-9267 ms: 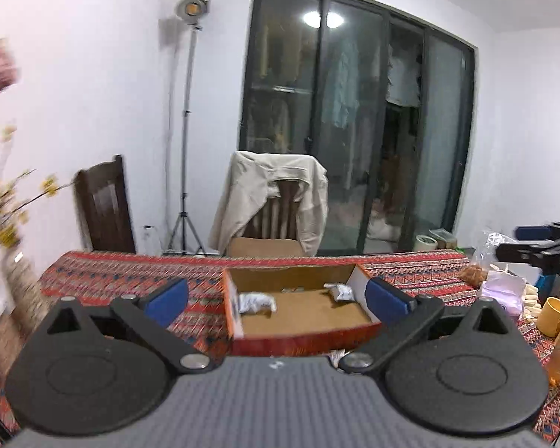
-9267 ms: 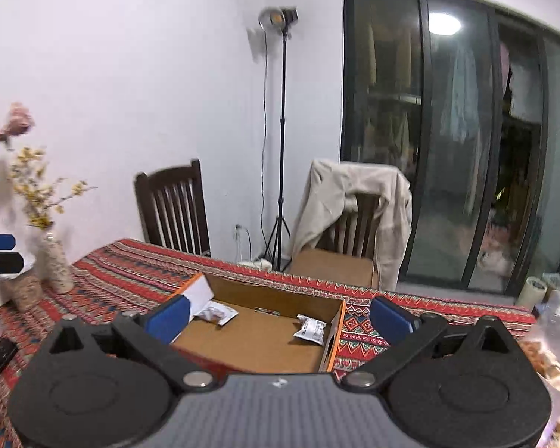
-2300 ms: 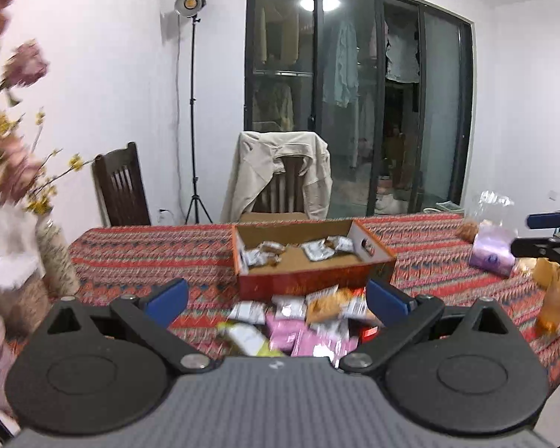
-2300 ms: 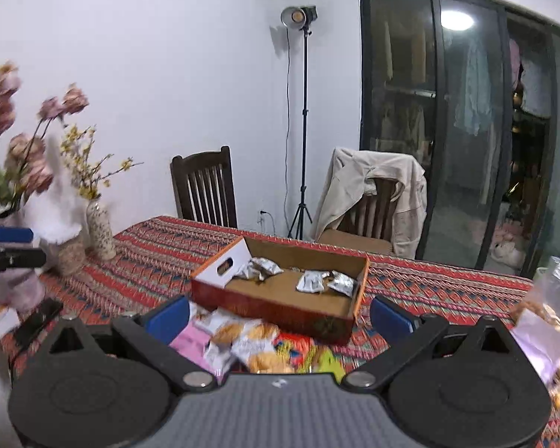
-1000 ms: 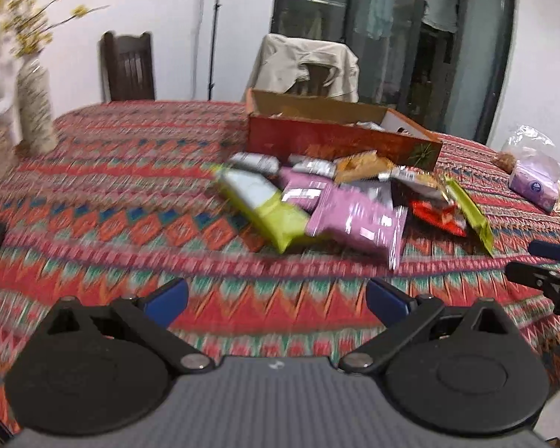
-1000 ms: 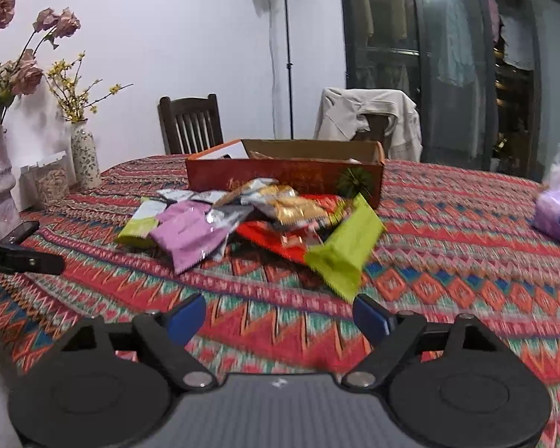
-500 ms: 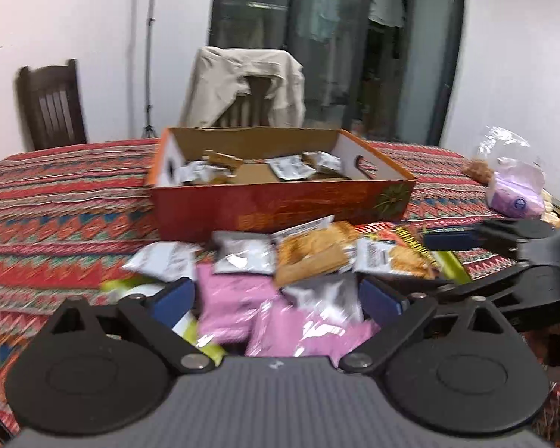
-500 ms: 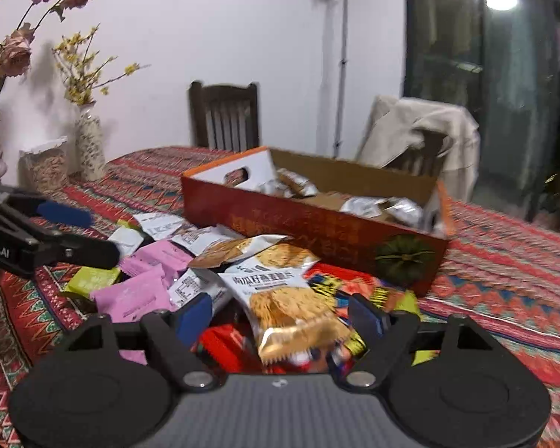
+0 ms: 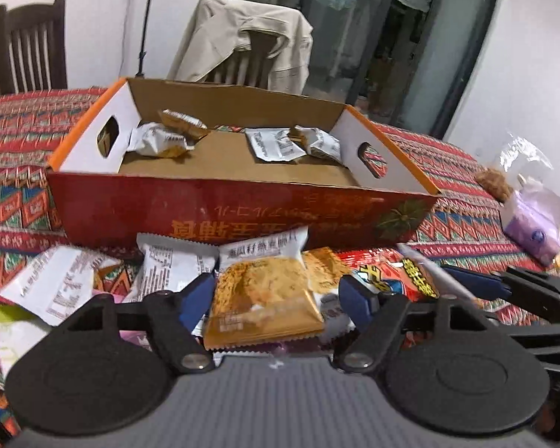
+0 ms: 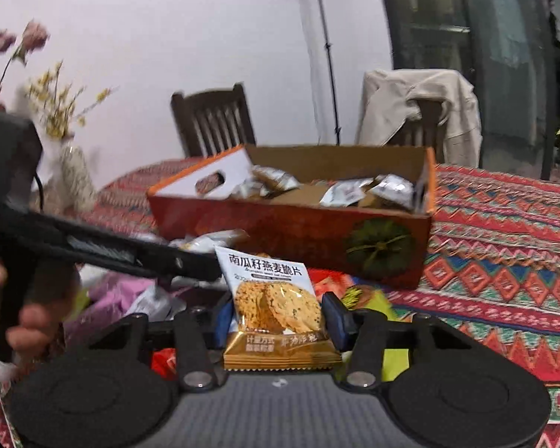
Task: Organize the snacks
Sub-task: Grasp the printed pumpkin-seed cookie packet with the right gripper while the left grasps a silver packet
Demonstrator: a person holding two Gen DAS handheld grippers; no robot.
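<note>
An open orange-red cardboard box [image 9: 242, 216] [image 10: 280, 231] with several small packets inside stands on the patterned tablecloth. A pile of snack packets lies against its near wall. My left gripper [image 9: 276, 296] is low over the pile and its jaws are closing. A golden cracker packet [image 9: 261, 298] lies between them, with a gap at the right pad. My right gripper [image 10: 278, 321] is closing, and both pads touch a white and gold oat crisp packet [image 10: 276, 310] that stands tilted up. A finger [image 10: 130, 254] of the left gripper reaches in beside it.
A red packet [image 9: 395, 272], white packets [image 9: 56, 283] and pink ones [image 10: 119, 291] fill the pile. A purple tissue pack [image 9: 534, 220] lies to the right. A vase of flowers [image 10: 74, 179] stands at the table's left. A hand [image 10: 30, 321] holds the left gripper. Two chairs stand behind the table.
Both grippers have come forward and down to the pile in front of the box. Their jaws have narrowed, each around a cracker packet. The right one has narrowed more.
</note>
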